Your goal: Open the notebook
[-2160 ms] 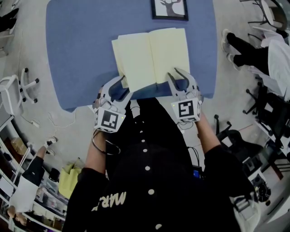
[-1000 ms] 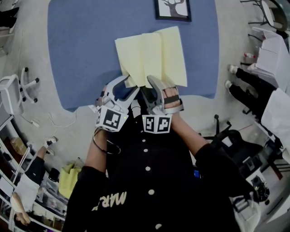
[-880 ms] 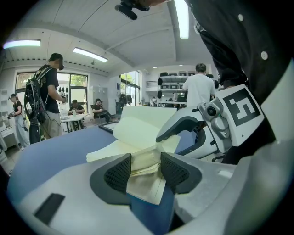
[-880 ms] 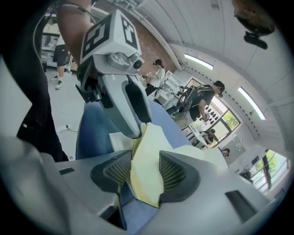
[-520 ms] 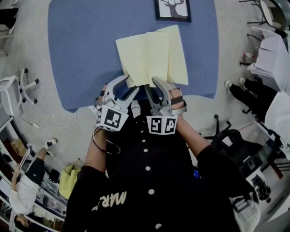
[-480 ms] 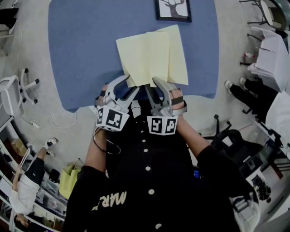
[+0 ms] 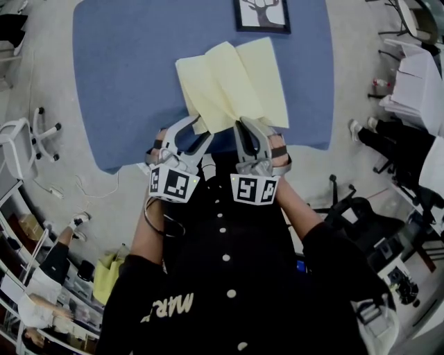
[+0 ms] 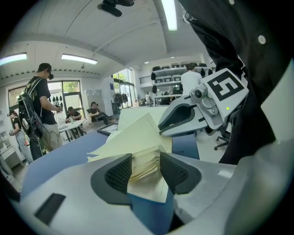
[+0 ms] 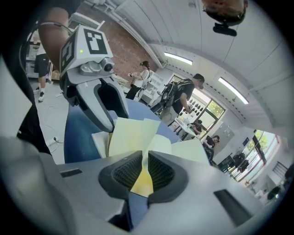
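The notebook lies open on the blue table, about midway along the table's near edge, with pale yellow pages facing up. Its cover cannot be seen. One leaf stands up in a ridge between the two spread halves. The left gripper sits at the table's near edge over the notebook's near left corner. In the left gripper view its jaws stand wide, with a thick, rumpled wad of pages filling the space between the two dark pads and touching both. The right gripper is just beside it at the same edge. In the right gripper view its jaws are closing and nearly together, with a single yellow leaf running up through the narrow slot between the pads. That leaf looks pinched, though the slot is too slim to show how firmly. The person's black buttoned top covers the stretch of the table's near edge below both grippers, hiding the notebook's near margin there. At the table's far edge, a framed picture of a bare tree is cut off by the top of the head view. To the left of the table a white chair is only partly in view.
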The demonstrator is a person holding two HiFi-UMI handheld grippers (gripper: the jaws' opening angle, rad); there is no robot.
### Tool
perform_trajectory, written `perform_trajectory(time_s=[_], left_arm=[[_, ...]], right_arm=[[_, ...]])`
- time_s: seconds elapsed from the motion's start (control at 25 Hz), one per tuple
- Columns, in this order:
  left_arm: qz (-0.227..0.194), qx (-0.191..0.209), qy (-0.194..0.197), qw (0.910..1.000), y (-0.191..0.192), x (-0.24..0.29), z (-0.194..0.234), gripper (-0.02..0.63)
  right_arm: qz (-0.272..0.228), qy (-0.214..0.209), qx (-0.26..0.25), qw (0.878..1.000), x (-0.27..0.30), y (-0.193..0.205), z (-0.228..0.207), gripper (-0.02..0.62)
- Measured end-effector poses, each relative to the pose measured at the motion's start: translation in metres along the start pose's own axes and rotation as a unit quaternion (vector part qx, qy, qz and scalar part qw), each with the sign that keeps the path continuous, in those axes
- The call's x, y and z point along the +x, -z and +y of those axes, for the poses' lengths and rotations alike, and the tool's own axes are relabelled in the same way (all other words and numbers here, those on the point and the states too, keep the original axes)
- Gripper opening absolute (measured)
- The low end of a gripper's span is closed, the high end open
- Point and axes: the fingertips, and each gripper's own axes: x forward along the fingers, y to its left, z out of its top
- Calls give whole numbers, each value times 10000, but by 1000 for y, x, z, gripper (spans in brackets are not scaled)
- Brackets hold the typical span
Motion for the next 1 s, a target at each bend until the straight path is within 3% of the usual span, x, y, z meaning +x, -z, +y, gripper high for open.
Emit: perform_trajectory(time_s=[0.12,0.32,0.4,0.56,0.68,0.84,1.0], left_arm=[[32,48,-16,10000,0,0,0,193],[215,45,-36,9998,9,-5,-6,193],[229,-46,-93,9997,14,-12,-6,193],[-40,-721,-462,9963,16,-31,6,193],[-28,-804,-756,9939,18,-41,15,193],[-42,-870,-838,9927,13,-37,17,193],[-127,-838,-837,9929,5,-36,16,193]], right_arm=[[102,-5,744,9972,-1,13,-13,41],[648,126,2001,9775,-6,55,-39,39],[794,100,2142,9735,-7,65,-45,44],[948,109,2628,9601,-3,81,-52,51],[1028,113,3032,9473,0,93,-54,52],[1436,126,3502,9255,3,112,-50,54],[1774,161,3549,9178,9,123,-46,64]])
